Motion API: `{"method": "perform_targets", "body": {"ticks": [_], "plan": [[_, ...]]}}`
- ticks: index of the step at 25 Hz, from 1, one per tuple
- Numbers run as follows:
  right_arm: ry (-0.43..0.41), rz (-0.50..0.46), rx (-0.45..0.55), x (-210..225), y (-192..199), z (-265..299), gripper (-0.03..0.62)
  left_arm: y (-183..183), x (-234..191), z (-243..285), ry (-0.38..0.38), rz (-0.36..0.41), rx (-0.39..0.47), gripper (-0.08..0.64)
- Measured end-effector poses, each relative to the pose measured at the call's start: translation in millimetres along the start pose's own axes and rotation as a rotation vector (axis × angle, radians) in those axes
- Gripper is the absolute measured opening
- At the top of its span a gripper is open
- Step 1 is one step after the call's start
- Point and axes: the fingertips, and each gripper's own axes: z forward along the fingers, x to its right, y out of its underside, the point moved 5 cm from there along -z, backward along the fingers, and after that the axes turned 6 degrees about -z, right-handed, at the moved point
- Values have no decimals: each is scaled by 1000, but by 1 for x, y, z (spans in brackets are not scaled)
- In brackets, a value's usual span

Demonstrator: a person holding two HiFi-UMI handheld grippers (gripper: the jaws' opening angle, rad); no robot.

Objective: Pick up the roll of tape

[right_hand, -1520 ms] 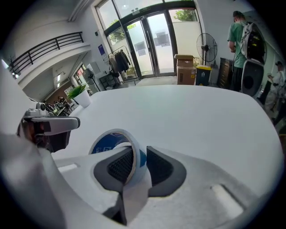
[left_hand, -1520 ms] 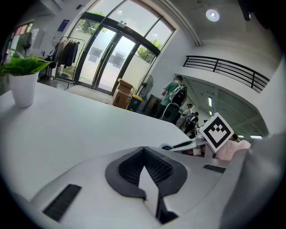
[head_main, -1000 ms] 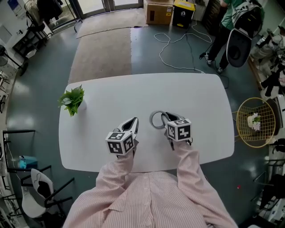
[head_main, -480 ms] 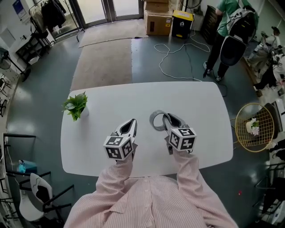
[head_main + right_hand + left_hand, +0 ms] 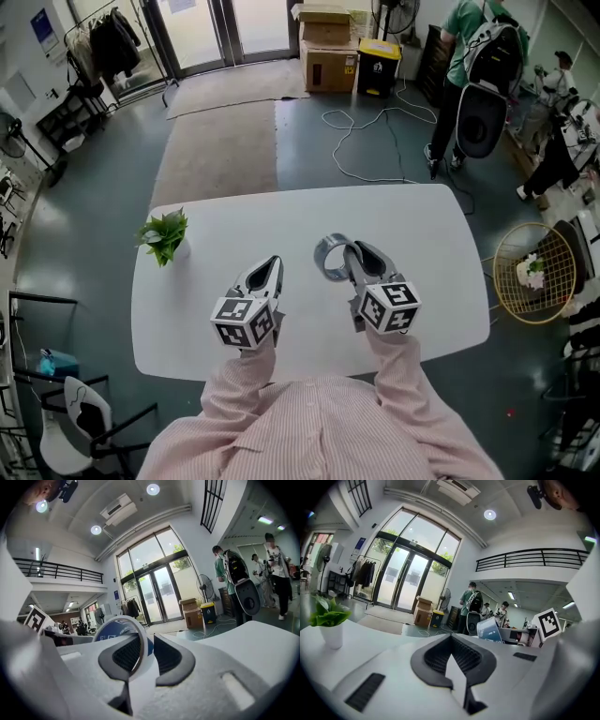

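The right gripper's (image 5: 146, 641) fingers are partway closed on the tape (image 5: 117, 629): the roll's wall stands pinched between the two dark pads, one pad inside the ring and the other outside it, with the blue printed face turned left. From the head view the right gripper (image 5: 352, 253) points far and slightly left, and the tape (image 5: 320, 259) sits at its tip as a grey ring on edge, over the middle of the table (image 5: 412, 225); whether it clears the surface cannot be told from there. The left gripper's (image 5: 451, 637) pads meet at their tips with nothing between them. In the head view the left gripper (image 5: 270, 266) is just left of the right one, well apart from the tape, and points far as well. Each gripper carries its marker cube at the near end, where striped sleeves (image 5: 398, 375) lead back to the person. On the table's far-left part stands a small plant (image 5: 164, 236), which the left gripper view shows in a white pot (image 5: 333, 634). Beyond the table lie a rug (image 5: 220, 141) and a loose cable (image 5: 366, 122) on the floor, with a box (image 5: 326, 56) at the far wall. A person (image 5: 473, 42) stands far right, and a wire basket (image 5: 530, 272) sits right of the table.
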Motion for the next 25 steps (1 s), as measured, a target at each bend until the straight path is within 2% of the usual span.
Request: {"method": "perform_targets", "body": {"ticks": [13,25], "plan": [[1,-4,135,-3,-36,-30,83,-25,17,-23,23,68,76,2],[3,-38,178,-6,-48,-48,77,-36,28,-40,16,101,119,2]]}}
